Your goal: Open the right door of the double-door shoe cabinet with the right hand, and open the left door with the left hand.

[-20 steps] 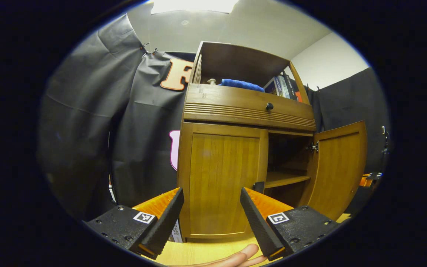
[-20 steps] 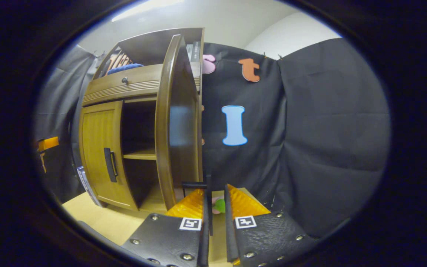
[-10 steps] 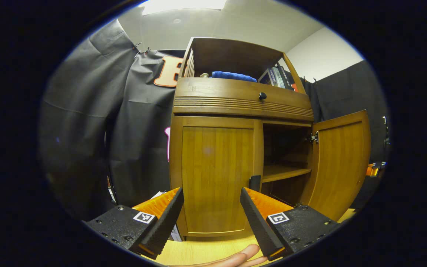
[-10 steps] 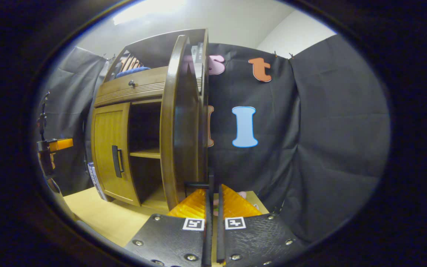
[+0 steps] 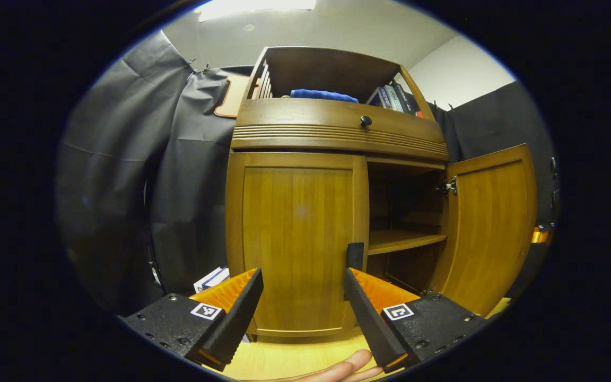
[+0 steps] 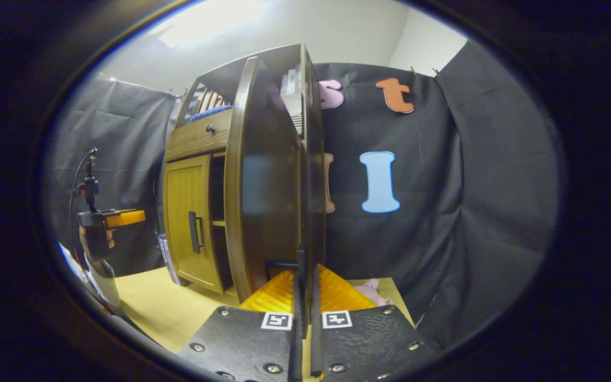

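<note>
The wooden shoe cabinet (image 5: 337, 138) stands straight ahead in the left gripper view. Its left door (image 5: 295, 239) is closed, with a dark handle (image 5: 355, 256) at its right edge. My left gripper (image 5: 303, 276) is open, low before this door, and the handle sits just above its right finger. The right door (image 5: 488, 223) is swung wide open. In the right gripper view that door (image 6: 263, 175) is nearly edge-on, and my right gripper (image 6: 304, 297) is shut on its dark handle (image 6: 300, 262). The left gripper (image 6: 109, 217) shows far left there, held by a hand.
A drawer with a round knob (image 5: 365, 121) runs above the doors. A blue cloth (image 5: 321, 95) and books (image 5: 390, 98) lie in the top shelf. An inner shelf (image 5: 403, 240) is bare. The cabinet stands on a light wooden tabletop (image 6: 167, 307); a pink toy (image 6: 369, 291) lies behind the open door.
The right gripper has pulled the right door farther open, now nearly edge-on to it. The left gripper has moved nearer the left door, toward its handle.
</note>
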The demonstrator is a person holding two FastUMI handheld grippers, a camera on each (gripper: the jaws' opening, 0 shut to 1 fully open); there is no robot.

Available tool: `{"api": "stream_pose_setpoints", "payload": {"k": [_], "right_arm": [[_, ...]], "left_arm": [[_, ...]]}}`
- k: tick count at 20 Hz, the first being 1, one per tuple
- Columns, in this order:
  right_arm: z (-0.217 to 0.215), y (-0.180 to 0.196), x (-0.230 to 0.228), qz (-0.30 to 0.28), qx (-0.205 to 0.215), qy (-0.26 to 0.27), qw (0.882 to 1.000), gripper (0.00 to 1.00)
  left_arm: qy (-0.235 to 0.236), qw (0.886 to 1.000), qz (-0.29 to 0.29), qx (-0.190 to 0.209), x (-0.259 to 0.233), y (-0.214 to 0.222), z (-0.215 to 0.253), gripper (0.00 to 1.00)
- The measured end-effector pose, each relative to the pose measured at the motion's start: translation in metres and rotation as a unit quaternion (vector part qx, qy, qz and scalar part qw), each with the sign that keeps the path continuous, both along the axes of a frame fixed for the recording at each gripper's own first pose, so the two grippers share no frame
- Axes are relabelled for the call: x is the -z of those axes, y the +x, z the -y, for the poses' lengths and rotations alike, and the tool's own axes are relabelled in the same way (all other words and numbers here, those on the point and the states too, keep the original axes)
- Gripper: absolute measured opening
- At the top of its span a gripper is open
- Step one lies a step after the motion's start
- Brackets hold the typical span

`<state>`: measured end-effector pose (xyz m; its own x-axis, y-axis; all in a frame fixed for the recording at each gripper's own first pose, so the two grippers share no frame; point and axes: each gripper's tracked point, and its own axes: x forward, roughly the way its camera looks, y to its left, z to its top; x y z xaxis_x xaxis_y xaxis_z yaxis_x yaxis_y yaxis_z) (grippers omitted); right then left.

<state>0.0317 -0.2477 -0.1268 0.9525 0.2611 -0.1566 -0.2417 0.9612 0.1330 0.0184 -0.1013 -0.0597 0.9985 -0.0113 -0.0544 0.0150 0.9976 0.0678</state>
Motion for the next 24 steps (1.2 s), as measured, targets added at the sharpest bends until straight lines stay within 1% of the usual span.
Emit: {"api": "stream_pose_setpoints", "payload": {"k": [1,2,4,5,6,7,8,9,10,11,12,14,15,16,17,18,19,20,21,22,23,24], "right_arm": [[0.000,-0.002,0.001,-0.005,0.005,0.001,1.000,0.13],[0.001,-0.007,0.002,-0.010,0.012,-0.002,1.000,0.25],[0.005,-0.022,-0.006,-0.006,0.027,-0.011,1.000,0.29],[0.010,-0.028,-0.011,0.004,0.041,-0.022,0.999,0.29],[0.020,-0.036,-0.017,0.014,0.066,-0.043,0.997,0.53],[0.024,-0.028,-0.007,0.020,0.084,-0.061,0.994,0.76],[0.028,-0.055,-0.026,0.027,0.092,-0.067,0.993,1.00],[0.026,-0.065,-0.034,0.037,0.095,-0.064,0.993,0.95],[0.023,-0.077,-0.045,0.048,0.096,-0.053,0.993,0.99],[0.020,-0.086,-0.054,0.058,0.099,-0.044,0.992,0.99],[0.022,-0.094,-0.062,0.068,0.108,-0.038,0.991,1.00],[0.031,-0.109,-0.075,0.072,0.137,-0.033,0.987,0.95],[0.027,-0.113,-0.081,0.071,0.139,-0.032,0.987,0.98],[0.020,-0.120,-0.087,0.073,0.136,-0.034,0.987,0.98],[0.014,-0.126,-0.093,0.073,0.134,-0.036,0.988,0.95],[0.012,-0.130,-0.096,0.072,0.135,-0.040,0.987,0.98],[0.007,-0.135,-0.101,0.074,0.131,-0.047,0.988,0.98],[-0.001,-0.141,-0.108,0.077,0.126,-0.052,0.988,0.98],[-0.008,-0.146,-0.115,0.083,0.119,-0.054,0.988,0.95],[-0.016,-0.151,-0.121,0.087,0.111,-0.054,0.988,0.98],[-0.022,-0.155,-0.126,0.090,0.106,-0.055,0.989,0.98],[-0.026,-0.160,-0.130,0.091,0.103,-0.055,0.989,1.00]], "left_arm": [[-0.008,1.000,-0.002,0.007,0.004,0.004,0.007,0.95],[-0.014,1.000,-0.007,0.016,0.008,0.008,0.013,0.90],[-0.029,0.999,-0.017,0.022,0.016,0.018,0.021,0.91],[-0.035,0.999,-0.020,0.018,0.019,0.025,0.023,0.90],[-0.036,0.999,-0.023,0.013,0.020,0.034,0.025,0.90],[-0.038,0.999,-0.022,0.014,0.021,0.043,0.029,0.90],[-0.040,0.999,-0.022,0.019,0.023,0.055,0.035,0.90],[-0.043,0.999,-0.025,0.020,0.028,0.064,0.040,0.90],[-0.042,0.999,-0.024,0.020,0.031,0.073,0.044,0.95],[-0.038,0.999,-0.026,0.019,0.035,0.081,0.049,0.90],[-0.032,0.999,-0.032,0.016,0.040,0.090,0.053,0.95],[-0.020,0.999,-0.038,0.011,0.048,0.106,0.060,0.95],[-0.017,0.999,-0.039,0.014,0.051,0.112,0.064,0.95],[-0.016,0.999,-0.035,0.021,0.051,0.119,0.070,0.91],[-0.012,0.999,-0.029,0.023,0.050,0.125,0.073,0.91],[-0.009,0.999,-0.027,0.019,0.051,0.131,0.074,0.95],[-0.005,0.999,-0.035,0.004,0.054,0.135,0.069,0.90],[-0.011,0.999,-0.040,-0.014,0.059,0.138,0.066,0.88],[-0.014,0.999,-0.046,-0.011,0.067,0.142,0.068,0.79],[-0.015,0.998,-0.051,-0.016,0.073,0.148,0.065,0.71],[-0.002,0.998,-0.064,-0.018,0.079,0.152,0.066,0.62],[0.005,0.997,-0.072,-0.009,0.081,0.144,0.067,0.62]]}}
